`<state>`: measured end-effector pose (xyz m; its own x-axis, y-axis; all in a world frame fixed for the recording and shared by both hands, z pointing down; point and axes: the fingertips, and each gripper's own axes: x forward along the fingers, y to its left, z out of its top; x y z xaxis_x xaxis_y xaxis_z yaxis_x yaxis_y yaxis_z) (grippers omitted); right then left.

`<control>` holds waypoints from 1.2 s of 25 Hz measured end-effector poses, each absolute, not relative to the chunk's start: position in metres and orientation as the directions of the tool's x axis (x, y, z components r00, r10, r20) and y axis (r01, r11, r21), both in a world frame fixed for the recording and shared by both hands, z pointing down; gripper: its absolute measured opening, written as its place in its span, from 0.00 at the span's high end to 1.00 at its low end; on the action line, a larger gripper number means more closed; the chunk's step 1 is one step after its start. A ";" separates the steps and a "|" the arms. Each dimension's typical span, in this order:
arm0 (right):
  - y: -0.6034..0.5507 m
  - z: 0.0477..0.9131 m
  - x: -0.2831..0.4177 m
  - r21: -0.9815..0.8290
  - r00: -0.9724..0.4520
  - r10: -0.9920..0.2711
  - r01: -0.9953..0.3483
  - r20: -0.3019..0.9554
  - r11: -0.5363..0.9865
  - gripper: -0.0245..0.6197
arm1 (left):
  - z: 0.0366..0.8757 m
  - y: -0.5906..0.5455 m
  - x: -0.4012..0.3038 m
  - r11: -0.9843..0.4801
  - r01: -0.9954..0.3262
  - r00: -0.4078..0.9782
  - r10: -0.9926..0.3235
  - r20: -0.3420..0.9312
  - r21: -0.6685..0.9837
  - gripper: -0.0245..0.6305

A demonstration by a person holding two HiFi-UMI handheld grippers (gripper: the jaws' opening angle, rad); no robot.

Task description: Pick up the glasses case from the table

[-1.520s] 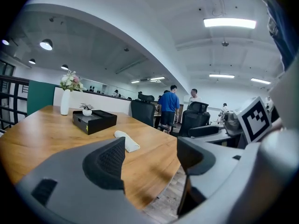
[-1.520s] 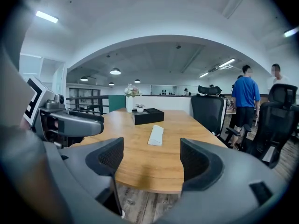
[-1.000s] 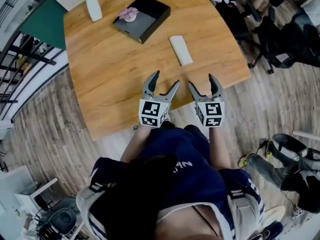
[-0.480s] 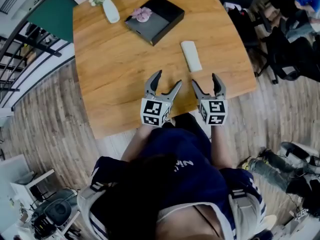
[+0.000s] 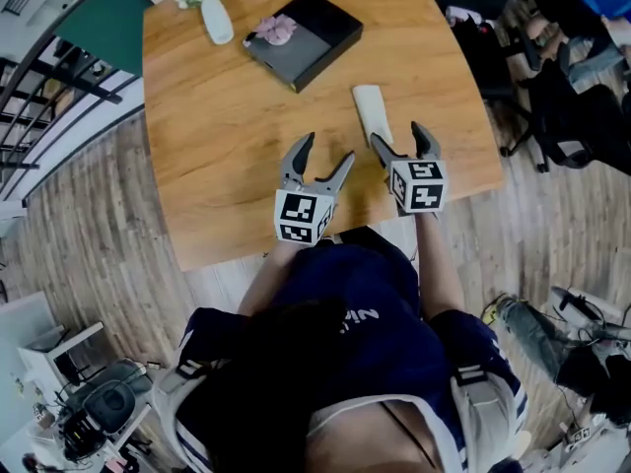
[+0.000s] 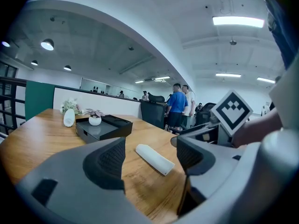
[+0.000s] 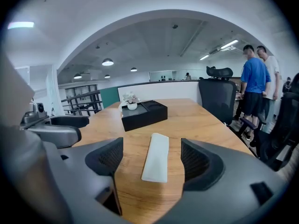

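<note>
The glasses case (image 5: 370, 108) is a white oblong lying flat on the wooden table (image 5: 217, 136), right of centre. My right gripper (image 5: 398, 138) hovers just short of the case's near end, open, with nothing between its fingers. In the right gripper view the case (image 7: 156, 164) lies straight ahead, framed by the open jaws of the right gripper (image 7: 152, 162). My left gripper (image 5: 326, 151) is open and empty over the table, left of the case. In the left gripper view the case (image 6: 154, 158) lies ahead, at a slant.
A black box (image 5: 304, 37) with a small pink potted plant (image 5: 279, 30) sits at the table's far side, beside a white vase (image 5: 217, 18). Office chairs (image 5: 552, 116) stand right of the table. People (image 7: 256, 85) stand in the background.
My right gripper has moved forward over the table, up to the case's near end. The left gripper has edged forward a little. Both stay open.
</note>
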<state>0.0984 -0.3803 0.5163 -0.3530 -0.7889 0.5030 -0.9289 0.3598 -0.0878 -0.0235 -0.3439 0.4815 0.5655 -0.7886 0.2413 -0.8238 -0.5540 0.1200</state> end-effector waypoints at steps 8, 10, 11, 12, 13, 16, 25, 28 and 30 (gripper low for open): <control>-0.429 0.548 0.086 -0.120 -0.384 -0.702 -0.911 0.601 0.395 0.36 | 0.486 -0.352 -0.030 -0.492 -0.863 0.505 -0.825 0.253 0.117 0.44; -0.439 0.556 0.083 -0.119 -0.387 -0.683 -0.906 0.619 0.406 0.36 | 0.487 -0.354 -0.033 -0.474 -0.873 0.488 -0.833 0.260 0.118 0.44; -0.445 0.562 0.082 -0.117 -0.386 -0.675 -0.905 0.629 0.408 0.36 | 0.488 -0.355 -0.034 -0.465 -0.877 0.480 -0.837 0.263 0.121 0.44; -0.450 0.568 0.082 -0.115 -0.383 -0.666 -0.905 0.640 0.410 0.36 | 0.489 -0.355 -0.036 -0.456 -0.881 0.473 -0.840 0.266 0.127 0.44; -0.454 0.575 0.082 -0.113 -0.381 -0.654 -0.903 0.653 0.414 0.36 | 0.490 -0.356 -0.037 -0.447 -0.884 0.467 -0.842 0.270 0.135 0.44; -0.465 0.591 0.078 -0.111 -0.379 -0.618 -0.897 0.689 0.427 0.36 | 0.495 -0.356 -0.041 -0.424 -0.895 0.446 -0.847 0.290 0.139 0.44; -0.484 0.638 0.072 -0.116 -0.351 -0.529 -0.897 0.772 0.426 0.34 | 0.500 -0.358 -0.051 -0.366 -0.922 0.387 -0.863 0.326 0.125 0.44; -0.484 0.650 0.076 -0.099 -0.321 -0.513 -0.906 0.796 0.413 0.33 | 0.501 -0.358 -0.058 -0.344 -0.931 0.365 -0.870 0.331 0.122 0.44; -0.486 0.652 0.075 -0.089 -0.315 -0.519 -0.906 0.795 0.413 0.33 | 0.502 -0.357 -0.063 -0.330 -0.936 0.351 -0.874 0.335 0.120 0.44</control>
